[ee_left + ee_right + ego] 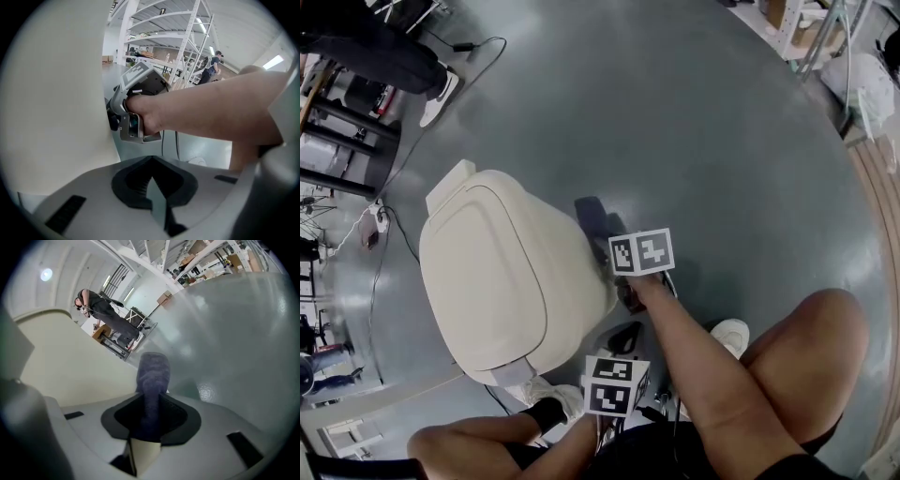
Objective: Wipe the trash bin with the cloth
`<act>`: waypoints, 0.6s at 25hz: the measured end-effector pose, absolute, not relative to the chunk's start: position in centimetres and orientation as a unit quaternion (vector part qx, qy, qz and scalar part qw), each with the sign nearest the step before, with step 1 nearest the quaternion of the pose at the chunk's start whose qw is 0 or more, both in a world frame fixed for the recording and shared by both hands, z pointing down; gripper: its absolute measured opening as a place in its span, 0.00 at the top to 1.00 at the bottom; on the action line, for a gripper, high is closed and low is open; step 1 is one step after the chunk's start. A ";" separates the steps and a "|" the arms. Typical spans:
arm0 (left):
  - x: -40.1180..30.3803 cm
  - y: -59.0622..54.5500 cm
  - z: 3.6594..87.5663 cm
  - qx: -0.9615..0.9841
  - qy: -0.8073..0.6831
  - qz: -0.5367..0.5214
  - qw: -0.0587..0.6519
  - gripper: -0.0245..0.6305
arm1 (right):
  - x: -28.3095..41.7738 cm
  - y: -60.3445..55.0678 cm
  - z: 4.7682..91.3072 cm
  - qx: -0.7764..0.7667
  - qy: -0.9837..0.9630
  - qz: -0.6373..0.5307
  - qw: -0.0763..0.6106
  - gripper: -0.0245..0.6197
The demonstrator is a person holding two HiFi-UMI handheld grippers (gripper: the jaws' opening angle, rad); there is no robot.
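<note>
Right gripper (149,426) clamped on the dark cloth (153,376), cloth up beside the beige trash bin (502,281) wall, contact unclear. Left gripper (152,199) jaws together, empty, next to the bin's side

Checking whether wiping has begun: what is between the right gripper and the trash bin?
Only the cloth, clamped in the right gripper's jaws and sticking out beside the trash bin's wall, as the right gripper view shows. Whether it touches is unclear.
</note>
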State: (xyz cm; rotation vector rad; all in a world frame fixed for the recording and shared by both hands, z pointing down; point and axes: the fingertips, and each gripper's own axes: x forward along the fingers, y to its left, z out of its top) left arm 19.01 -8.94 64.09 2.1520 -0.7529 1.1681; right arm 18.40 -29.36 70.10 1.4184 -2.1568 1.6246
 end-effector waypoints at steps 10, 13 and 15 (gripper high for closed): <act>18.9 -9.9 63.4 0.805 -0.298 0.427 0.284 0.97 | 18.5 -29.7 70.5 0.463 -0.709 0.526 0.077 0.80; 19.6 -10.2 63.0 0.808 -0.298 0.422 0.282 0.97 | 20.2 -30.2 69.4 0.516 -0.700 0.487 0.079 0.80; 19.7 -11.0 62.8 0.817 -0.306 0.416 0.255 0.97 | 21.8 -30.4 68.0 0.561 -0.694 0.444 0.081 0.80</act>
